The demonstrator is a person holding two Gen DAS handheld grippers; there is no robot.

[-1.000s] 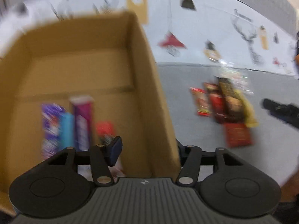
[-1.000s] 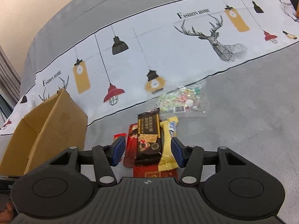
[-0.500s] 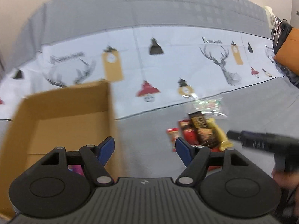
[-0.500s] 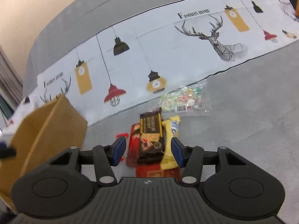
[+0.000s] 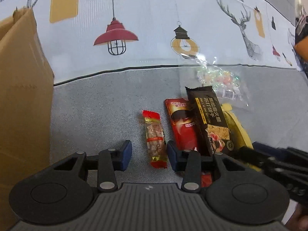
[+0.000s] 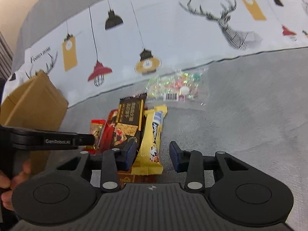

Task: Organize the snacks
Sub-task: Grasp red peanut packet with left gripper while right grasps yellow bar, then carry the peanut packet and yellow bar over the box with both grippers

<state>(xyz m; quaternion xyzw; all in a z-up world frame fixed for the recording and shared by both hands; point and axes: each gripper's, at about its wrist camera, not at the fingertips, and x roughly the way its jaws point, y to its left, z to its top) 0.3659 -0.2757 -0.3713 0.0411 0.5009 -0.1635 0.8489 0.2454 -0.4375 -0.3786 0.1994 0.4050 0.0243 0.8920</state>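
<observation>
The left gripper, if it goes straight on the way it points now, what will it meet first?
Most likely the small red sausage snack, lying on the grey cloth between the closing, still empty jaws of the left gripper. Depth is unclear, so the cloth beside it is possible.

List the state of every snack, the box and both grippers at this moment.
Left gripper: closing around small red sausage stick, not gripping yet.
Right gripper: closing around yellow wafer bar.
Black biscuit pack: lying atop red sachet.
Clear candy bag: untouched.
Cardboard box: upright.
</observation>
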